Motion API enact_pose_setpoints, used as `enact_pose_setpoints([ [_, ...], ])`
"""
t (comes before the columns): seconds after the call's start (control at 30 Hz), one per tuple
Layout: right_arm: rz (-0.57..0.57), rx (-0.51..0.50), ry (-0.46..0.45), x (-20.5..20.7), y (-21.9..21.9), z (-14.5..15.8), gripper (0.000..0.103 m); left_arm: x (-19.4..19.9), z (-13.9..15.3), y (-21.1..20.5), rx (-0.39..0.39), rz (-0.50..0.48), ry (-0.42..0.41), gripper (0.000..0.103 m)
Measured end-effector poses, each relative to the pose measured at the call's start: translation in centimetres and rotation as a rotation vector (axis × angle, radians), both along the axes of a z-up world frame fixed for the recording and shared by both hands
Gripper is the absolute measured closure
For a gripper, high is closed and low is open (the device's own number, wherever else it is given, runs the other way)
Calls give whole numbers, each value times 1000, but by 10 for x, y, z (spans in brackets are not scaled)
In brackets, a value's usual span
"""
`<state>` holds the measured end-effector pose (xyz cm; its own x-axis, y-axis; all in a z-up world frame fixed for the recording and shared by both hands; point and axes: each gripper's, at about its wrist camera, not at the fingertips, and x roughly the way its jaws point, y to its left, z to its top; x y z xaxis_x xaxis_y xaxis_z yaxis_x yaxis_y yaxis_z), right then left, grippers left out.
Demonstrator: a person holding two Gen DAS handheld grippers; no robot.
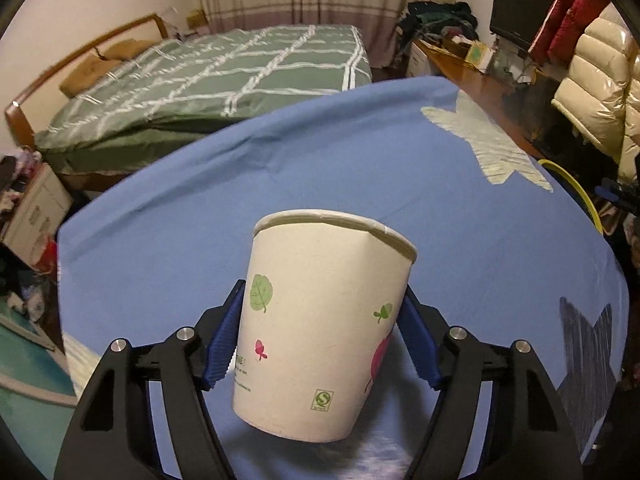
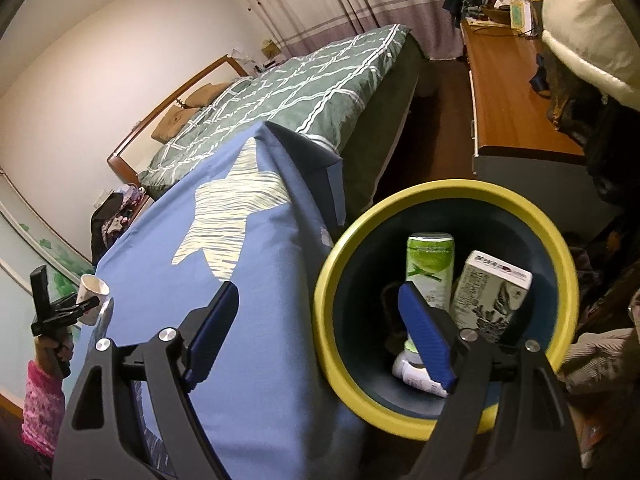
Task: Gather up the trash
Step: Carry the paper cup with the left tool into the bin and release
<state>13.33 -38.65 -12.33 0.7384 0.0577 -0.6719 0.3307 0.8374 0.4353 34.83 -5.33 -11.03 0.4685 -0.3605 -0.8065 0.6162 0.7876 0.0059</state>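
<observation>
My left gripper (image 1: 320, 336) is shut on a white paper cup (image 1: 320, 320) printed with green leaves and pink shapes. It holds the cup upright, lifted above the blue cloth-covered table (image 1: 360, 168). The right wrist view shows this cup (image 2: 93, 298) far left in the left gripper (image 2: 68, 308). My right gripper (image 2: 320, 320) is open and empty, at the table's edge over the rim of a yellow-rimmed dark bin (image 2: 560, 272). The bin holds a green bottle (image 2: 430, 268) and a white carton (image 2: 492, 292).
A bed with a green checked quilt (image 1: 224, 76) lies beyond the table. A wooden desk (image 2: 512, 92) with clutter stands to the right, near hanging padded coats (image 1: 592, 76). The bin's yellow rim (image 1: 576, 188) shows at the table's right edge.
</observation>
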Motion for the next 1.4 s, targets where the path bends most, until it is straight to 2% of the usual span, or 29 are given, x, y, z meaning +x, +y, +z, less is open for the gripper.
enact_pose_setpoints([
  [0.13, -45, -70, 13, -18, -1, 4, 25, -36, 21, -39, 20, -8, -67, 32],
  [0.23, -70, -105, 19, -33, -4, 5, 25, -67, 43, -78, -10, -62, -106, 32],
  [0.43, -116, -152, 31, -64, -14, 2, 25, -125, 79, -179, -98, -242, -130, 32],
  [0.57, -174, -200, 31, -92, -27, 4, 25, -156, 87, -252, -126, -369, -119, 32],
  [0.77, -205, -257, 36, -118, -41, 7, 25, -185, 67, -365, -126, -498, -46, 32],
  [0.9, -223, -273, 37, -132, -50, 5, 25, -190, 40, -425, -70, -530, -11, 32],
  [1.1, -240, -250, 35, -141, -66, -4, 25, -177, 5, -462, -9, -504, 49, 30],
  [1.17, -247, -242, 40, -141, -71, -7, 25, -174, -4, -471, 6, -488, 54, 26],
  [1.27, -249, -230, 45, -142, -75, -10, 25, -169, -14, -480, 17, -471, 57, 19],
  [1.4, -244, -228, 48, -140, -75, -9, 25, -158, -16, -482, 8, -426, 61, 17],
])
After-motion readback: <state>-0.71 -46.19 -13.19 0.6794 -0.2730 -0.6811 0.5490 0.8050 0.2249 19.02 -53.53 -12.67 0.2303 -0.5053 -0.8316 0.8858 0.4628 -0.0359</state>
